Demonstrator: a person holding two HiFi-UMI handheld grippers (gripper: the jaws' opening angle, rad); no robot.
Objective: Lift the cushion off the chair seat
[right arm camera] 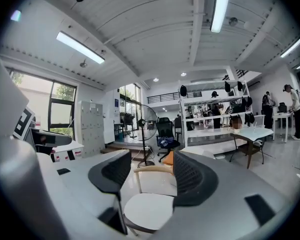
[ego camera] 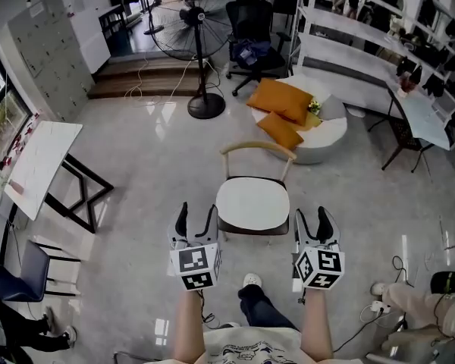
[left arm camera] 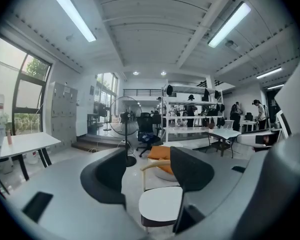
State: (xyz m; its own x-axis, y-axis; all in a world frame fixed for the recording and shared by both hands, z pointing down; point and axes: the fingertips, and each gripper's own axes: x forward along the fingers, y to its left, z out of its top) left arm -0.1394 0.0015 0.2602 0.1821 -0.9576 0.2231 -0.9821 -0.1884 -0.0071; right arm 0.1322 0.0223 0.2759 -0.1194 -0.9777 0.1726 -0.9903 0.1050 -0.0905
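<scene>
I see a grey glossy floor (ego camera: 144,158). Standing on it: chair (ego camera: 256,152) at centre, pedestal fan (ego camera: 205,106) and office chair (ego camera: 254,32) behind it, white table (ego camera: 42,165) to the left, and a low round white platform (ego camera: 330,135) behind and to the right. A white cushion (ego camera: 252,203) lies flat on the chair seat. Two orange cushions (ego camera: 282,101) lie on the platform.

Place: open-plan office-workshop
Far ahead of left gripper (ego camera: 197,211): office chair (ego camera: 254,29), pedestal fan (ego camera: 192,14), shelving racks (ego camera: 341,25)
Far left: lockers (ego camera: 49,51)
</scene>
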